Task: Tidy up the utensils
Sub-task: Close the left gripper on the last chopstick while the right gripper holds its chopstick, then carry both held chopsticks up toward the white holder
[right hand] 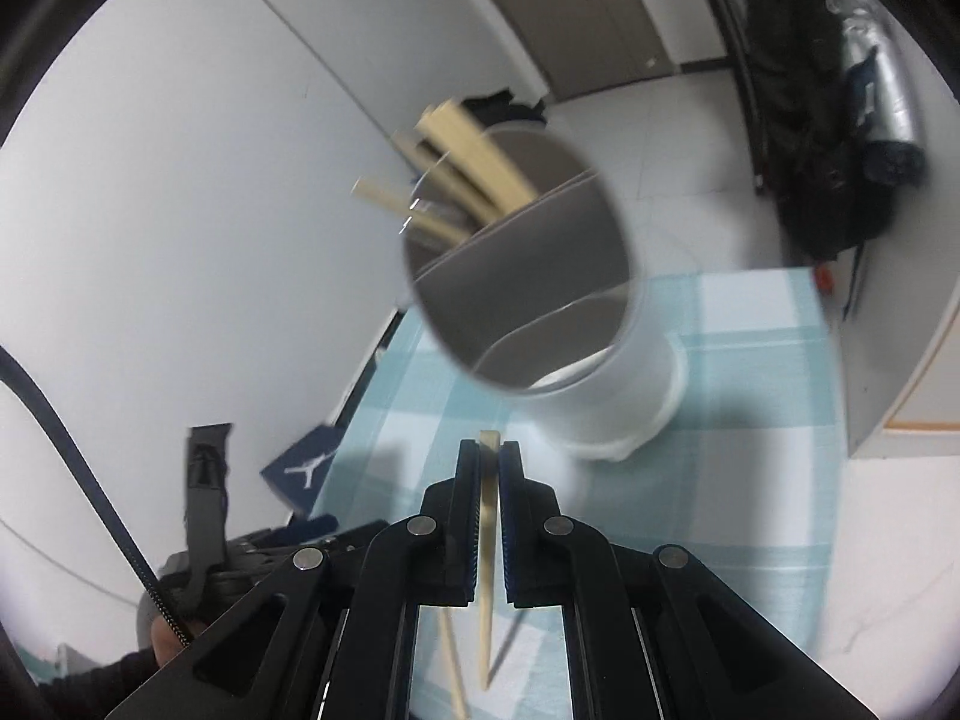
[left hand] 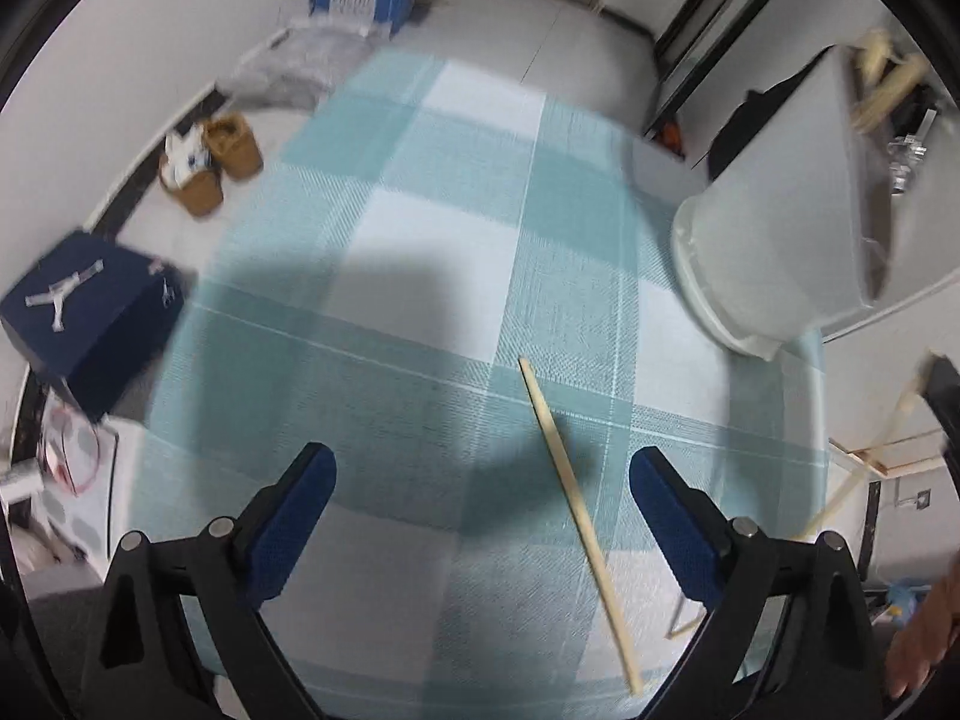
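Black claw arms with blue pads fill the bottom of both wrist views. Beneath them spreads the worktop [left hand: 420, 240], covered in a teal and white checked cloth, the largest thing in sight. On it, toward the right edge in the left wrist view, stands a white utensil holder [left hand: 774, 252], a round tub split by inner walls into compartments; in the right wrist view the holder [right hand: 600, 396] shows several pale chopsticks [right hand: 474, 162] leaning out of its far compartment, while the nearer compartments look bare. Off the worktop on the floor sits a dark blue shoebox [left hand: 90, 306] with a white jumping figure on its lid. The left claw [left hand: 483, 492] stands wide apart and grips nothing; a single chopstick [left hand: 576, 516] lies flat on the cloth between its pads, nearer the right one. The right claw [right hand: 490, 450] is pressed together on another chopstick [right hand: 487, 546], whose blunt end pokes out just past the pads, pointing toward the holder.
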Available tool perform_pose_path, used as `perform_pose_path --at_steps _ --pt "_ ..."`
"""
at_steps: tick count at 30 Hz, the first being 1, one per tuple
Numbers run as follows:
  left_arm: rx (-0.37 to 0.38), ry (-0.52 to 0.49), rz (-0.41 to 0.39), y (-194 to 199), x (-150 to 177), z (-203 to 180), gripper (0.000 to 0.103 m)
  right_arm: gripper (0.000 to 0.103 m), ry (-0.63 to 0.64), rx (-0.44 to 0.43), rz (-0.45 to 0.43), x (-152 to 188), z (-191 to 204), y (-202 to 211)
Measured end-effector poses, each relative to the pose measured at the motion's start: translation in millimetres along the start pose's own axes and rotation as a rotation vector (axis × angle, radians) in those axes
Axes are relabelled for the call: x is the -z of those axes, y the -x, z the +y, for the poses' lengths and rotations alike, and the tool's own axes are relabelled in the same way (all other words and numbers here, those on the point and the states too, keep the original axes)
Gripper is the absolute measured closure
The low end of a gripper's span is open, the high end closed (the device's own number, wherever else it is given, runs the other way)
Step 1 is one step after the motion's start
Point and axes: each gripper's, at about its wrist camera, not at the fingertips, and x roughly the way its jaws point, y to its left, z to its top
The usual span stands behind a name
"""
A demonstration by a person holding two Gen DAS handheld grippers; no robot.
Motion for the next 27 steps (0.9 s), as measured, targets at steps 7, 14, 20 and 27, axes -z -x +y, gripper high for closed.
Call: perform_pose_path --at_steps 7,14,20,27 --pt "-0.128 -0.021 0.042 -13 -12 -21 0.030 0.098 0.033 0.008 -0.067 1 -5 19" --pt "-0.237 -0.020 0.039 -16 -7 -42 0.081 0.098 0.084 -0.021 -0.090 10 7 27" --pt "-0.181 0.004 0.020 -18 -10 -50 0.101 0.098 0.107 -0.016 -0.105 16 13 39" --pt "-0.084 -0.002 -0.127 27 4 -44 0.102 0.098 0.090 0.001 -0.114 19 8 46"
